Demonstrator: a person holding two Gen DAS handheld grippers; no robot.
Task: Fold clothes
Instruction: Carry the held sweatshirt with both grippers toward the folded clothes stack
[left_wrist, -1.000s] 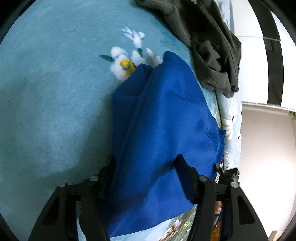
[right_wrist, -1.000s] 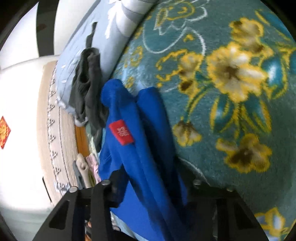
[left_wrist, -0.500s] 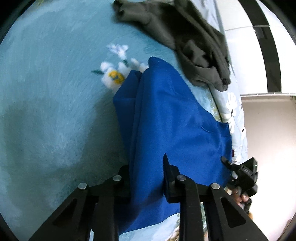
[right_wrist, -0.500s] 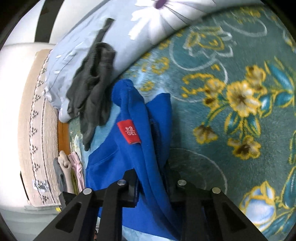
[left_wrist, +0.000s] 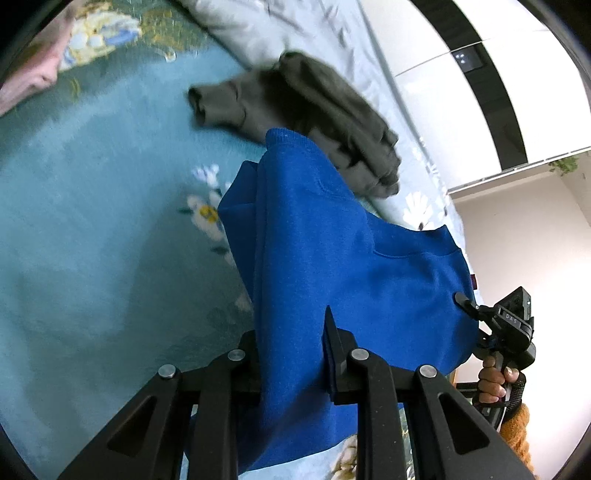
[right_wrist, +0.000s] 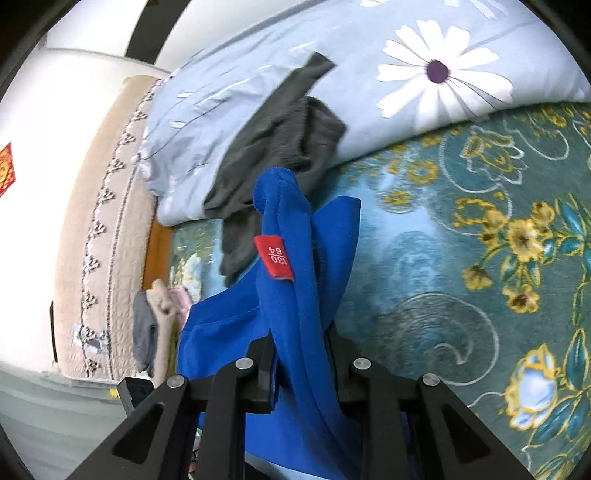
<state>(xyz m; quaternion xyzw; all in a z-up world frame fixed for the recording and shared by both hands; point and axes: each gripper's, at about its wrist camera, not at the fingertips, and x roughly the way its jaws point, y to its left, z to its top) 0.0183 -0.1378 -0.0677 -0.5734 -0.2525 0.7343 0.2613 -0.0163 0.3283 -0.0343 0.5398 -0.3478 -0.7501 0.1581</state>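
Left wrist view: the left gripper (left_wrist: 291, 354) is clamped on a thick fold of the blue sweatshirt (left_wrist: 332, 251), its black fingers (left_wrist: 334, 343) pressed into the cloth on both sides, where a second ago the jaws stood wide with the fabric lying loose between them. The sweatshirt now hangs between the two grippers above the teal floral blanket (left_wrist: 92, 240), and more of the blanket shows beneath it than before, the white flower print having slid further down the picture as the hand rose. The grey garment (left_wrist: 325, 122), earlier at the top edge, now lies fully in view beyond the blue cloth, partly on the pale blue daisy quilt (left_wrist: 295, 33). At the right edge the right gripper (left_wrist: 465, 302) nips the far edge of the sweatshirt, with a person's hand (left_wrist: 493, 382) around its handle. In the right wrist view, the right gripper (right_wrist: 301, 358) is likewise closed on a bunched edge of the blue sweatshirt (right_wrist: 295, 295), its jaws narrower than a second ago, and the red size tag (right_wrist: 275, 256) sits higher and clearer on the hanging fold. The quilt (right_wrist: 369, 92) and the grey garment (right_wrist: 280, 147) fill much more of the picture than earlier.
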